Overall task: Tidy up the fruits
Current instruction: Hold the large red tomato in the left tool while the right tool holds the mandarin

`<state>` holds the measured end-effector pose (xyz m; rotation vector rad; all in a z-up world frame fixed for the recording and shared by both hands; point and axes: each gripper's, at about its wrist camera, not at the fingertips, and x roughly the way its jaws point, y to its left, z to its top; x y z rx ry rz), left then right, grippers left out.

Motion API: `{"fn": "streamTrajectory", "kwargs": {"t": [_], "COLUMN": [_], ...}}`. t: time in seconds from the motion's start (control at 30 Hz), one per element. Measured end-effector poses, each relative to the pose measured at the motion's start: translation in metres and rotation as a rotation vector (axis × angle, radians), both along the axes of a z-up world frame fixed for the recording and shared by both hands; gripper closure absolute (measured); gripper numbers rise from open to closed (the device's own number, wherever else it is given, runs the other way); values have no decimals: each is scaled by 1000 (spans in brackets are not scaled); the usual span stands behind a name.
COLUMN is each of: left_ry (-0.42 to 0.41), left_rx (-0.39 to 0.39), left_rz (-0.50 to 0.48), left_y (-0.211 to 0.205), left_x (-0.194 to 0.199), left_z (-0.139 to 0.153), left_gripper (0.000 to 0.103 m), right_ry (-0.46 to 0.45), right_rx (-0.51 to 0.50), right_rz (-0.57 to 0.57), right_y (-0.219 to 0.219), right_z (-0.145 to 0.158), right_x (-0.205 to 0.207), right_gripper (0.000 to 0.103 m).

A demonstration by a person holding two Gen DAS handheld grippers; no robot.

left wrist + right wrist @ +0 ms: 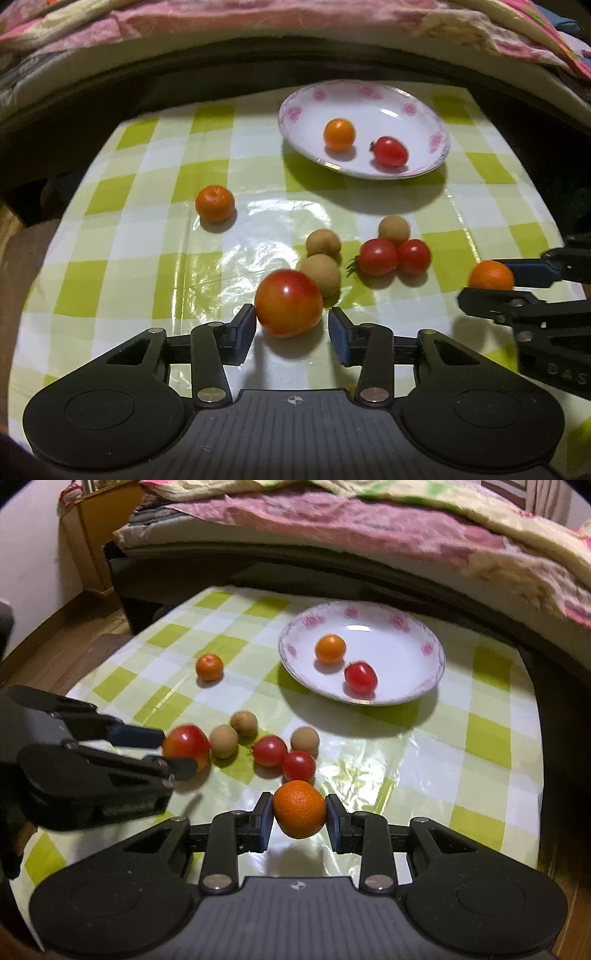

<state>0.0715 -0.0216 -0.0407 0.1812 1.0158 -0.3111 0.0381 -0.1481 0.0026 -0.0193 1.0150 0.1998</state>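
Note:
A white plate with pink flowers (424,110) (406,635) holds a small orange (339,133) (330,649) and a red tomato (390,151) (361,677). My left gripper (291,330) (173,751) is open around a large red-orange tomato (288,302) (186,744) on the table, with a gap at the right pad. My right gripper (299,819) (491,284) is shut on an orange (299,808) (491,275). Two red tomatoes (393,256) (284,757), three brown longans (321,273) (243,723) and another orange (215,203) (209,667) lie loose on the table.
The table has a green and white checked plastic cover (147,258) (443,757). A bed with pink bedding (258,22) (369,528) runs along the far edge. Wooden floor (55,638) and a cabinet (92,528) lie to the left.

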Motion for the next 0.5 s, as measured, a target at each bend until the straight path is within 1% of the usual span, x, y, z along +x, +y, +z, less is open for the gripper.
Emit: {"fn": "streamTrajectory", "kwargs": {"t": [0.07, 0.27, 0.4, 0.5], "left_ry": [12, 1, -7, 0], "left_rx": [-4, -16, 14, -11], "left_rz": [12, 32, 17, 24], "left_y": [1, 1, -3, -1], "left_x": [4, 16, 18, 24], "left_z": [-5, -10, -14, -15], "left_gripper": [53, 52, 53, 52], "right_ry": [11, 16, 18, 17], "right_rx": [2, 22, 29, 34], "right_rz": [-11, -15, -1, 0], "right_y": [-4, -6, -3, -3], "right_z": [-4, -7, -7, -7], "right_x": [1, 5, 9, 13], "right_gripper": [69, 69, 69, 69]}}
